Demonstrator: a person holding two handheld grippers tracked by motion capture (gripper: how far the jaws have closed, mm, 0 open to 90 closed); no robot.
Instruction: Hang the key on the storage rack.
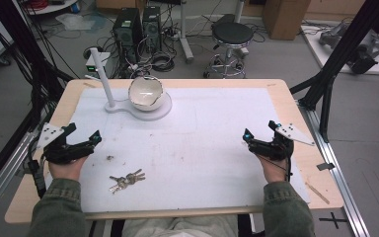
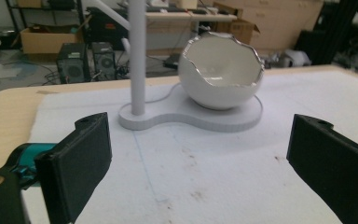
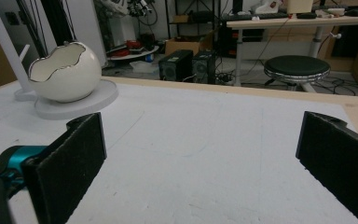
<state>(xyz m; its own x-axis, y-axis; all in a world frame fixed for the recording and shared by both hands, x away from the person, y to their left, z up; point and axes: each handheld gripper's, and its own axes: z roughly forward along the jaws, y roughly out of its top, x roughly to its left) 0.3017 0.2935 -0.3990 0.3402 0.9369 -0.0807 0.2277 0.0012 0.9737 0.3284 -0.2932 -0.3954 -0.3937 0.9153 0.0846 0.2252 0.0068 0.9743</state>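
Note:
A white eggshell-shaped bowl point(image 1: 146, 93) with a jagged rim sits on a white stand base point(image 1: 154, 111) at the back of the mat, beside a white upright post point(image 1: 103, 76). A bunch of keys point(image 1: 126, 180) lies on the mat near the front left. My left gripper point(image 1: 85, 134) rests at the mat's left edge, open and empty; the bowl point(image 2: 221, 72) and post point(image 2: 138, 56) stand ahead of it. My right gripper point(image 1: 260, 132) rests at the right side, open and empty, with the bowl point(image 3: 65, 72) far off to its left.
A white mat point(image 1: 192, 148) covers most of the wooden table point(image 1: 296, 113). A small dark speck point(image 1: 110, 158) lies near the left hand. Beyond the table stand computer towers point(image 1: 137, 27) and a black stool point(image 1: 232, 37). Black frame legs point(image 1: 335, 64) rise at the right.

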